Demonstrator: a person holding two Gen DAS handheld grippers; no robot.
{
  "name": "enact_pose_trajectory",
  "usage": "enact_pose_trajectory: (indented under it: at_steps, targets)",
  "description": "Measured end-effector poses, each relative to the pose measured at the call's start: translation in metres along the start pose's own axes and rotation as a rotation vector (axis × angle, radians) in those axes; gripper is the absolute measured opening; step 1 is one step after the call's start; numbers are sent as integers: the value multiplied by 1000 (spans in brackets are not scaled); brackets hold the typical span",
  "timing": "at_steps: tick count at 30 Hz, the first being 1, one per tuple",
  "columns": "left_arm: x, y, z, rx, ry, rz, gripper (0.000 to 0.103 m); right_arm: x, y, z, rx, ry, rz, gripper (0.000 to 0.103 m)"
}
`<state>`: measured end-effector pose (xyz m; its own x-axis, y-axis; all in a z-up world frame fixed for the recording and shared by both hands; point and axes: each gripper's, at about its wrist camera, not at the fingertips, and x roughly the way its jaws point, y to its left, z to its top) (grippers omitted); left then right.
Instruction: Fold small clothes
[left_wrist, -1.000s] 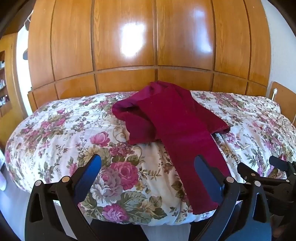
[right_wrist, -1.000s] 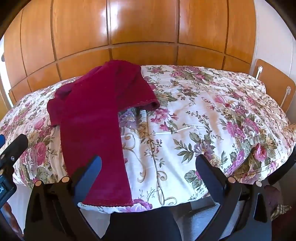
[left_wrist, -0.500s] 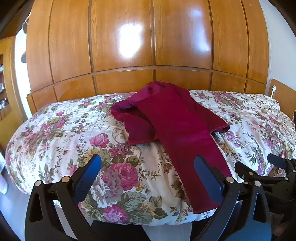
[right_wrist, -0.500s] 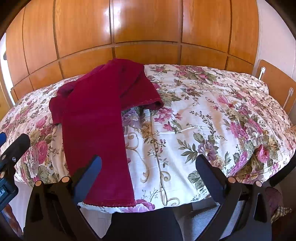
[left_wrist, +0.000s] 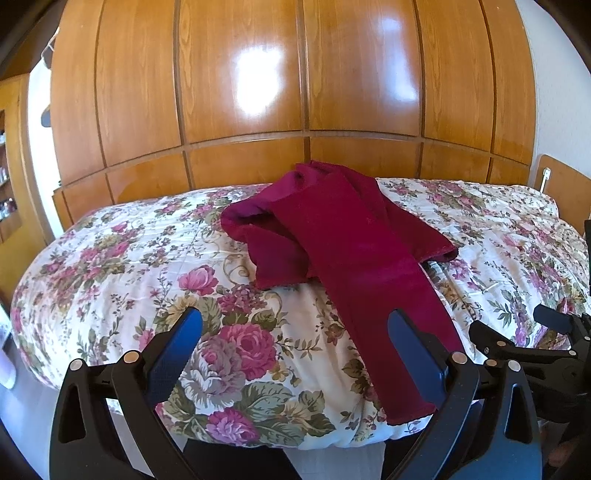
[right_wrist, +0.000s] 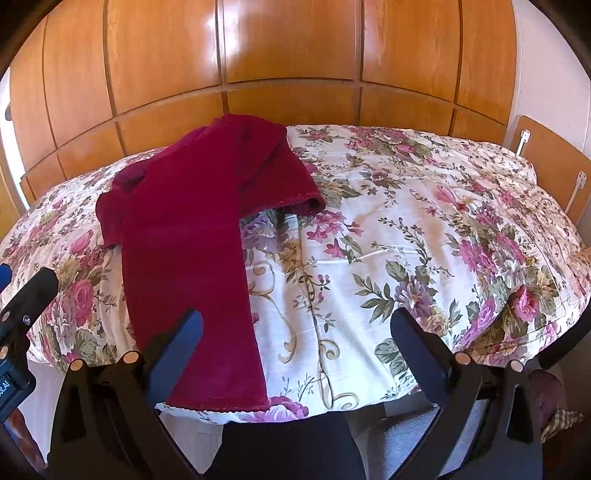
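A dark red garment (left_wrist: 347, 254) lies rumpled on the floral bedspread (left_wrist: 147, 266), one long leg reaching the bed's near edge. It also shows in the right wrist view (right_wrist: 188, 236), left of centre. My left gripper (left_wrist: 295, 325) is open and empty, held before the near edge of the bed, its right finger over the red leg's end. My right gripper (right_wrist: 295, 325) is open and empty, to the right of the red leg. The right gripper also shows at the right edge of the left wrist view (left_wrist: 532, 354).
A glossy wooden wardrobe wall (left_wrist: 295, 92) stands behind the bed. A wooden headboard (right_wrist: 550, 166) is at the far right. Shelves (left_wrist: 7, 184) stand at the far left. The bedspread (right_wrist: 424, 240) lies bare right of the garment.
Both grippers have drawn slightly lower and closer to the bed's near edge; the view has shifted a little. The garment has not moved. Both stay open.
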<state>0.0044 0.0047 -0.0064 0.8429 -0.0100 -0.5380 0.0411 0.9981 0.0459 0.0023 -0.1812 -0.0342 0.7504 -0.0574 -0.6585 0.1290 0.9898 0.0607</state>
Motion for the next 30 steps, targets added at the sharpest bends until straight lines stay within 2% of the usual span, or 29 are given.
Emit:
enact_pose_trajectory:
  at_steps: [17,30]
  targets:
    - [15,0,-7,2,59,-13,100,11,-13,4,31,25,-10,101]
    - [26,-15,-10,62,99,-31,100,16,-24,9,64,30,-12,101]
